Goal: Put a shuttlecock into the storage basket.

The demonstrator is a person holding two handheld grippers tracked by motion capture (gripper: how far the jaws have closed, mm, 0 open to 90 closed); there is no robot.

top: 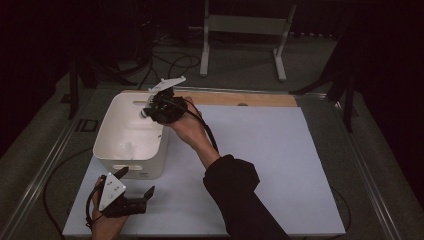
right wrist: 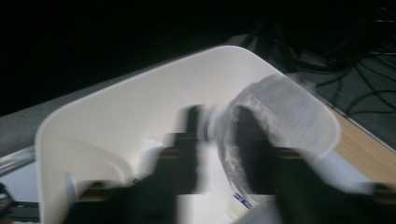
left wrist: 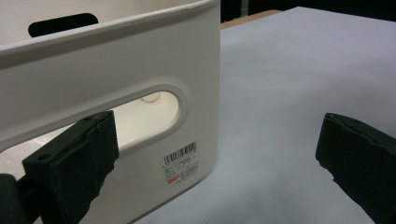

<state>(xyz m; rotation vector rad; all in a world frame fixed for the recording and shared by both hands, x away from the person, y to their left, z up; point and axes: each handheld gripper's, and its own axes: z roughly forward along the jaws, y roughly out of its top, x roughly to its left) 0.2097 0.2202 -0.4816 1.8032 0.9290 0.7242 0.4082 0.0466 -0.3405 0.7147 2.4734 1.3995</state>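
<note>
The right claw (top: 150,111) grips a clear bottle (right wrist: 275,116) over the white bin (top: 107,131), the bin's floor straight below it, while the left claw (top: 136,182), jaws wide, waits beside the bin's near handle slot (left wrist: 144,116)

My count: one white bin (top: 131,137); one clear plastic bottle (right wrist: 275,116); two hand-held grippers, left (top: 137,185) and right (top: 148,112).

Your right gripper view is motion-blurred: the pale clear plastic object (right wrist: 261,116) between the 2 black jaws is unidentifiable, and the white plastic bin (right wrist: 140,121) beyond them is cropped below.
</note>
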